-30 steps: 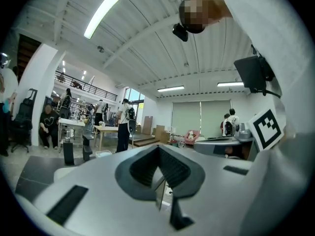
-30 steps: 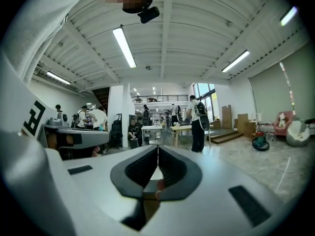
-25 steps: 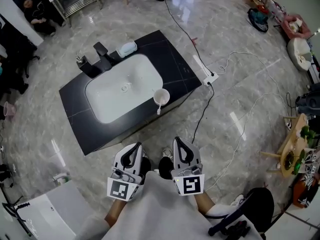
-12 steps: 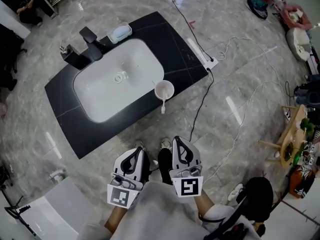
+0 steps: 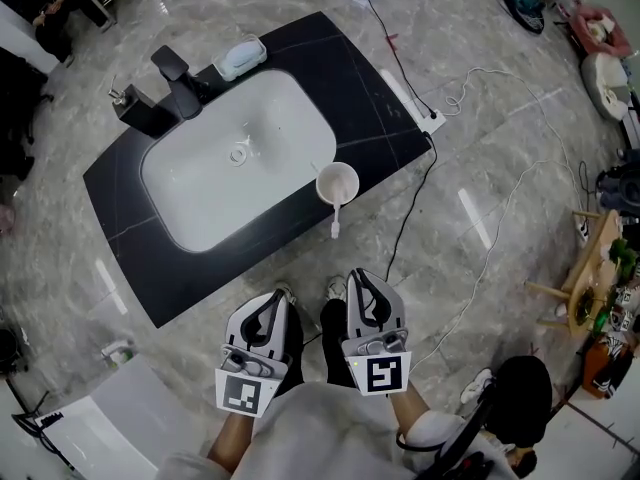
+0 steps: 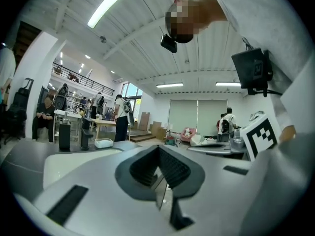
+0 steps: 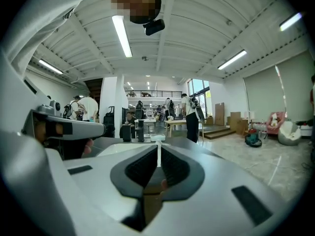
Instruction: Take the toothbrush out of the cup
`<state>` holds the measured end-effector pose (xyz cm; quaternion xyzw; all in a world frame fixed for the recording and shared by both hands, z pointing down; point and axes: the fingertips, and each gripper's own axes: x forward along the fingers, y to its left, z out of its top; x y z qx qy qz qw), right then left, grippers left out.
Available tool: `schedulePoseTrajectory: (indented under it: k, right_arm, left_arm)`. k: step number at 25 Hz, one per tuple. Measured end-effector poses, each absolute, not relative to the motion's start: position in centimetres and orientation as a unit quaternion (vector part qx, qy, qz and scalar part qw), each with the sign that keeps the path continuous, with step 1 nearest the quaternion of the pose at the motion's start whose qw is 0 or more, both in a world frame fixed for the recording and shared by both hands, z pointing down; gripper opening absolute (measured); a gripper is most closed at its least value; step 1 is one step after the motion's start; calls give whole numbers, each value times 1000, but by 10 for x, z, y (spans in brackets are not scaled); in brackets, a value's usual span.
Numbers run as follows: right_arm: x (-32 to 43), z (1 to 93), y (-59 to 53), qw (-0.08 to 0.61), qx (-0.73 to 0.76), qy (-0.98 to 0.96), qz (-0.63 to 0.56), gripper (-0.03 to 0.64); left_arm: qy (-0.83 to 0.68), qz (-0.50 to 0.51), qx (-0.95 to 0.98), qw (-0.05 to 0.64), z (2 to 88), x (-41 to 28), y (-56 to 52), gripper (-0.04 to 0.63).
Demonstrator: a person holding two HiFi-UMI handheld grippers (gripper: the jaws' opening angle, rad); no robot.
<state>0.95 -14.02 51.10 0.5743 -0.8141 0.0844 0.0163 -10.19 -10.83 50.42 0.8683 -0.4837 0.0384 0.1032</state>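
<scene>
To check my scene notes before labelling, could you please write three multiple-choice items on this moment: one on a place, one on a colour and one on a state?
1. Where does the cup stand?
A) on the counter, beside the sink
B) in the sink
C) on the floor

2. What colour is the counter?
A) white
B) black
C) red

3. What is the toothbrush's state?
A) lying in the sink
B) lying on the floor
C) standing in the cup

Answers:
1 A: the cup sits on the dark strip at the sink's right front corner.
2 B: a black slab surrounds the white sink.
3 C: the toothbrush's handle leans out over the cup's rim.
</scene>
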Motion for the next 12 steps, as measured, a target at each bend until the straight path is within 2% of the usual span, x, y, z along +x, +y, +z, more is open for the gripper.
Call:
schedulePoseTrajectory:
  k: [8, 12]
  right_arm:
    - [4, 529, -151, 16, 573, -816, 79, 11]
    - [0, 541, -157, 22, 575, -815, 73, 74]
  left_arm:
    - [-482, 31, 871, 83, 511, -96, -126, -5]
    - [-484, 32, 871, 85, 518, -95, -129, -5]
